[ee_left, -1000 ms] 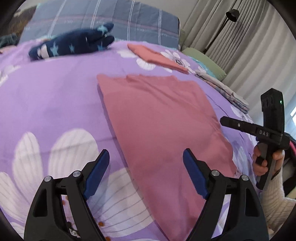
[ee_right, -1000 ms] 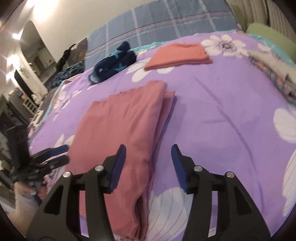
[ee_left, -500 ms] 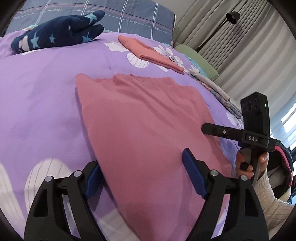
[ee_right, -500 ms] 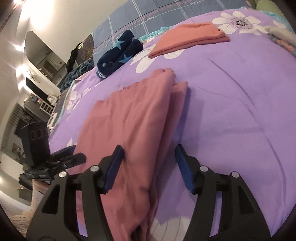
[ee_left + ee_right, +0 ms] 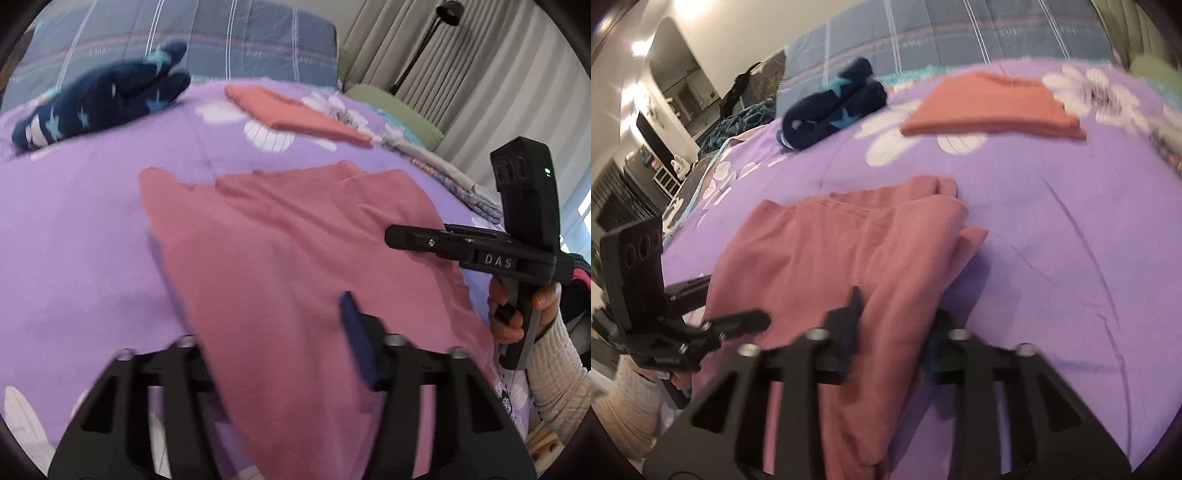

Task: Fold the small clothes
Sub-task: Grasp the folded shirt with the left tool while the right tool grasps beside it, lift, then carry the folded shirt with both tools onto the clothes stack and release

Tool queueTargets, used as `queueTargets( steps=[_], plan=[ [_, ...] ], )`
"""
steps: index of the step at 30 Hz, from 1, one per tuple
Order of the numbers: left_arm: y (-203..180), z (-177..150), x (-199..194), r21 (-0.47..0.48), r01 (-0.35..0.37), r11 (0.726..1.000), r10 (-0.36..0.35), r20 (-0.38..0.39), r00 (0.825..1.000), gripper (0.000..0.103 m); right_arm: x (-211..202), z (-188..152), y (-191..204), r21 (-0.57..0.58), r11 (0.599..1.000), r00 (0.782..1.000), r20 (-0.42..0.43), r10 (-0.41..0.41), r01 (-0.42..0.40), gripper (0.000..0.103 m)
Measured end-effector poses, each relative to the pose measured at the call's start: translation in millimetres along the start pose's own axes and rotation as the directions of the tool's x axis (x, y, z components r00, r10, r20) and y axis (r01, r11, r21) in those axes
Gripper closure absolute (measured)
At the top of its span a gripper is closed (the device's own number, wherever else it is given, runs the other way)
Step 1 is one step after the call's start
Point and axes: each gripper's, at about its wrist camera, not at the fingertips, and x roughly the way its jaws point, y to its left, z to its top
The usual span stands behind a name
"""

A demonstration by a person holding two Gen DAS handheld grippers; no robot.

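Observation:
A pink garment (image 5: 295, 251) lies spread on the purple flowered bedspread (image 5: 74, 240). My left gripper (image 5: 280, 354) straddles its near left corner with jaws closing. The cloth drapes over the left finger and hides it, while the blue right pad (image 5: 356, 332) rests on top, not pinching. In the right wrist view the garment (image 5: 820, 251) is a thick fold rumpled at its far edge. My right gripper (image 5: 894, 325) is closing on that fold's near right edge, which fills the gap between both pads. Each gripper shows in the other's view: right (image 5: 406, 236), left (image 5: 738, 317).
A navy star-print garment (image 5: 99, 99) and a folded orange garment (image 5: 291, 110) lie farther up the bed. A stack of folded patterned clothes (image 5: 443, 177) sits at the right edge, near a green pillow (image 5: 391, 110). A blue plaid pillow (image 5: 184, 40) lies at the head.
Both grippers slid forward onto the garment's near edge and their jaws narrowed around the cloth. The garment's far edge has rumpled and bunched.

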Motion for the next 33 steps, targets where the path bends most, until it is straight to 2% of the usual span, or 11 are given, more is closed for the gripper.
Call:
queueTargets(
  steps=[2, 6, 10, 16, 22, 26, 30, 33],
  plan=[
    [-6.3, 0.9, -10.6, 0.030, -0.028, 0.999, 0.027, 0.043, 0.999, 0.074, -14.1, -1.4, 14.3, -0.050, 0.998, 0.998, 0.054, -0.032, 0.035, 0.086],
    [-27.6, 5.1, -40.7, 0.086, -0.041, 0.995, 0.030, 0.131, 0.991, 0.077, -52.5, -4.9, 43.7, -0.139, 0.986, 0.983, 0.170, -0.068, 0.092, 0.086],
    [-56.4, 9.7, -69.5, 0.157, -0.057, 0.986, 0.023, 0.207, 0.978, 0.077, -97.4, -10.0, 59.2, -0.162, 0.977, 0.959, 0.267, -0.093, 0.140, 0.086],
    [-114.5, 24.2, -93.8, 0.264, -0.038, 0.964, -0.040, 0.285, 0.958, 0.079, -170.6, -18.6, 62.7, -0.135, 0.962, 0.900, 0.403, -0.164, 0.236, 0.087],
    [-192.6, 67.1, -86.0, 0.399, -0.013, 0.917, -0.128, 0.324, 0.937, 0.079, -239.3, -7.9, 31.0, -0.073, 0.930, 0.830, 0.481, -0.283, 0.360, 0.087],
    [-250.7, 106.9, -66.4, 0.488, 0.017, 0.873, -0.199, 0.323, 0.925, 0.079, -284.6, 15.7, -18.8, 0.008, 0.906, 0.790, 0.486, -0.374, 0.424, 0.087],
    [-295.0, 145.4, -42.4, 0.529, 0.047, 0.847, -0.245, 0.310, 0.919, 0.079, -315.4, 41.5, -69.4, 0.098, 0.884, 0.758, 0.477, -0.445, 0.458, 0.087],
    [-326.3, 177.0, -18.1, 0.552, 0.050, 0.833, -0.261, 0.311, 0.914, 0.079, -331.9, 62.6, -104.2, 0.143, 0.853, 0.724, 0.470, -0.505, 0.503, 0.087]
  ],
)
